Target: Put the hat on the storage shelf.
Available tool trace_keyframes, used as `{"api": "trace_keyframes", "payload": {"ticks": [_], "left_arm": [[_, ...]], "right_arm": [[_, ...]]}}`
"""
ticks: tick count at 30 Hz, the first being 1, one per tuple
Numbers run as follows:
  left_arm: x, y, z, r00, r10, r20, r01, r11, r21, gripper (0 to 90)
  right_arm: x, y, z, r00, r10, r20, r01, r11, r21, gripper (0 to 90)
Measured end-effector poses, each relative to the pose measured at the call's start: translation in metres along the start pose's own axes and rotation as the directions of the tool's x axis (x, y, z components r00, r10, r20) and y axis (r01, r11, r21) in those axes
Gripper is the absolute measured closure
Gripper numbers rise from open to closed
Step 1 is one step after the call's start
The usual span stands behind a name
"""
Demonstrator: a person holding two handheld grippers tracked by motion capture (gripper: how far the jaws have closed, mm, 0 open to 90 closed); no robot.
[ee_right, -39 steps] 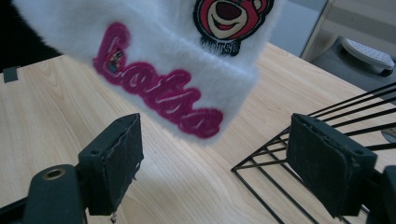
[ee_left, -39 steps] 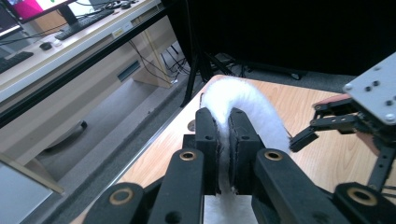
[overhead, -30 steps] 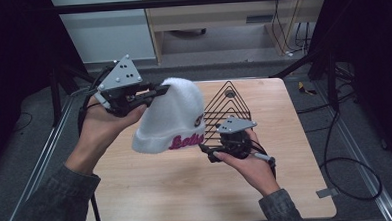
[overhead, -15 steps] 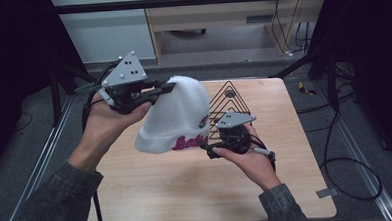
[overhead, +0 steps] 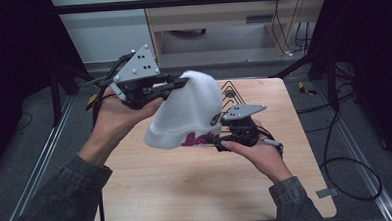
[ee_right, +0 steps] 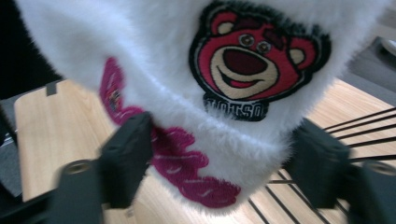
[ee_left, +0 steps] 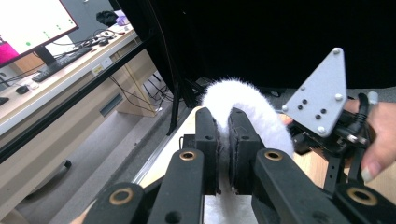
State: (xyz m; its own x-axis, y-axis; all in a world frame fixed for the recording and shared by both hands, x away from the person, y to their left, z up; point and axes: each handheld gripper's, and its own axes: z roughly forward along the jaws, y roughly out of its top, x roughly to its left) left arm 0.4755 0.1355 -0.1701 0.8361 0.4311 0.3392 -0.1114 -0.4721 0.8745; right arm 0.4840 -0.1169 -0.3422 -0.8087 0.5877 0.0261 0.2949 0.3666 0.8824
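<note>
A fluffy white beanie (overhead: 191,110) with pink lettering and a red bear patch (ee_right: 252,60) hangs in the air over the wooden table (overhead: 187,186). My left gripper (overhead: 180,83) is shut on its crown, and the white fur (ee_left: 243,100) is pinched between the two black jaws in the left gripper view. My right gripper (overhead: 220,142) sits at the hat's lower brim, open. In the right gripper view its jaws stand wide apart on either side of the brim (ee_right: 219,158).
A black wire rack (overhead: 233,96) stands on the table behind the hat and my right hand. Its wires (ee_right: 355,126) show at the right in the right gripper view. A desk with a monitor (ee_left: 32,23) stands off to the side.
My left gripper has lifted the hat higher and a little to the right. My right gripper has come up under the brim beside the rack.
</note>
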Motion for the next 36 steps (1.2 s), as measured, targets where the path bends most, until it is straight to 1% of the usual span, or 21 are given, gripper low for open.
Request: {"api": "trace_keyframes", "payload": {"ticks": [3, 4, 6, 7, 8, 9, 11, 12, 13, 15, 16, 17, 18, 20, 24, 29, 31, 32, 33, 36], "left_arm": [[0.000, 0.000, 0.003, 0.9999, -0.008, -0.009, 0.008, 1.0000, -0.002, 84.4], [0.000, 0.000, 0.005, 0.9999, -0.008, -0.015, 0.008, 1.0000, -0.004, 84.5], [0.001, 0.000, 0.006, 0.9994, -0.007, -0.033, 0.007, 1.0000, 0.001, 84.5], [0.002, 0.000, 0.007, 0.9990, -0.009, -0.043, 0.009, 1.0000, 0.003, 84.4], [0.003, 0.000, 0.008, 0.9983, -0.014, -0.057, 0.014, 0.9999, 0.002, 84.5], [0.006, -0.001, 0.009, 0.9970, -0.017, -0.075, 0.017, 0.9999, 0.001, 84.4], [0.011, -0.001, 0.011, 0.9942, -0.043, -0.098, 0.042, 0.9991, -0.011, 84.4], [0.013, -0.001, 0.012, 0.9930, -0.050, -0.107, 0.049, 0.9987, -0.017, 84.4], [0.016, -0.001, 0.015, 0.9908, -0.067, -0.118, 0.064, 0.9975, -0.028, 84.4], [0.021, 0.000, 0.019, 0.9865, -0.088, -0.138, 0.082, 0.9956, -0.046, 84.3], [0.021, 0.000, 0.019, 0.9865, -0.088, -0.138, 0.082, 0.9956, -0.046, 84.3], [0.024, 0.000, 0.023, 0.9834, -0.103, -0.150, 0.095, 0.9938, -0.058, 84.3], [0.028, 0.001, 0.030, 0.9791, -0.118, -0.165, 0.106, 0.9912, -0.080, 84.2], [0.031, 0.002, 0.037, 0.9768, -0.126, -0.174, 0.110, 0.9891, -0.098, 84.2], [0.036, 0.002, 0.052, 0.9731, -0.141, -0.182, 0.123, 0.9864, -0.109, 84.1], [0.038, -0.001, 0.071, 0.9717, -0.157, -0.176, 0.141, 0.9850, -0.100, 84.1], [0.038, -0.002, 0.078, 0.9723, -0.158, -0.172, 0.142, 0.9849, -0.099, 84.1], [0.038, -0.002, 0.081, 0.9721, -0.155, -0.176, 0.140, 0.9854, -0.097, 84.1], [0.038, -0.002, 0.084, 0.9719, -0.155, -0.177, 0.140, 0.9855, -0.097, 84.1], [0.038, -0.003, 0.090, 0.9719, -0.159, -0.174, 0.143, 0.9849, -0.097, 84.0]], "right_arm": [[0.000, -0.003, 0.001, 0.9998, -0.004, -0.021, 0.004, 1.000, -0.005, 56.7], [0.000, -0.003, 0.002, 0.9997, -0.012, -0.022, 0.012, 1.000, -0.005, 63.3], [0.000, -0.003, 0.002, 0.9995, -0.024, -0.020, 0.023, 1.000, -0.004, 71.3], [0.000, -0.002, 0.001, 0.9993, -0.033, -0.017, 0.033, 0.999, -0.005, 73.5], [-0.001, -0.001, 0.000, 0.9992, -0.039, -0.013, 0.039, 0.999, -0.008, 74.5], [-0.002, 0.001, -0.003, 0.9987, -0.051, 0.001, 0.051, 0.999, -0.003, 75.2], [-0.007, 0.008, -0.011, 0.9970, -0.071, 0.032, 0.071, 0.998, 0.002, 76.4], [-0.011, 0.012, -0.015, 0.9961, -0.077, 0.044, 0.077, 0.997, 0.003, 76.7], [-0.014, 0.015, -0.018, 0.9954, -0.082, 0.050, 0.082, 0.997, 0.006, 77.0], [-0.024, 0.024, -0.026, 0.9902, -0.105, 0.092, 0.103, 0.994, 0.026, 77.2], [-0.028, 0.027, -0.029, 0.9886, -0.109, 0.104, 0.107, 0.994, 0.030, 77.3], [-0.028, 0.027, -0.029, 0.9886, -0.109, 0.104, 0.107, 0.994, 0.030, 77.3], [-0.040, 0.035, -0.038, 0.9851, -0.113, 0.130, 0.110, 0.993, 0.033, 77.4], [-0.051, 0.040, -0.045, 0.9815, -0.115, 0.153, 0.112, 0.993, 0.031, 77.5], [-0.067, 0.045, -0.054, 0.9734, -0.111, 0.200, 0.106, 0.994, 0.037, 77.6], [-0.082, 0.040, -0.052, 0.9665, -0.106, 0.234, 0.095, 0.994, 0.057, 77.7], [-0.086, 0.037, -0.049, 0.9639, -0.106, 0.244, 0.094, 0.994, 0.062, 77.7], [-0.088, 0.035, -0.048, 0.9631, -0.104, 0.248, 0.090, 0.994, 0.067, 77.7], [-0.091, 0.035, -0.047, 0.9603, -0.112, 0.255, 0.097, 0.993, 0.072, 77.7], [-0.096, 0.034, -0.045, 0.9572, -0.101, 0.271, 0.084, 0.994, 0.072, 77.7]]}}
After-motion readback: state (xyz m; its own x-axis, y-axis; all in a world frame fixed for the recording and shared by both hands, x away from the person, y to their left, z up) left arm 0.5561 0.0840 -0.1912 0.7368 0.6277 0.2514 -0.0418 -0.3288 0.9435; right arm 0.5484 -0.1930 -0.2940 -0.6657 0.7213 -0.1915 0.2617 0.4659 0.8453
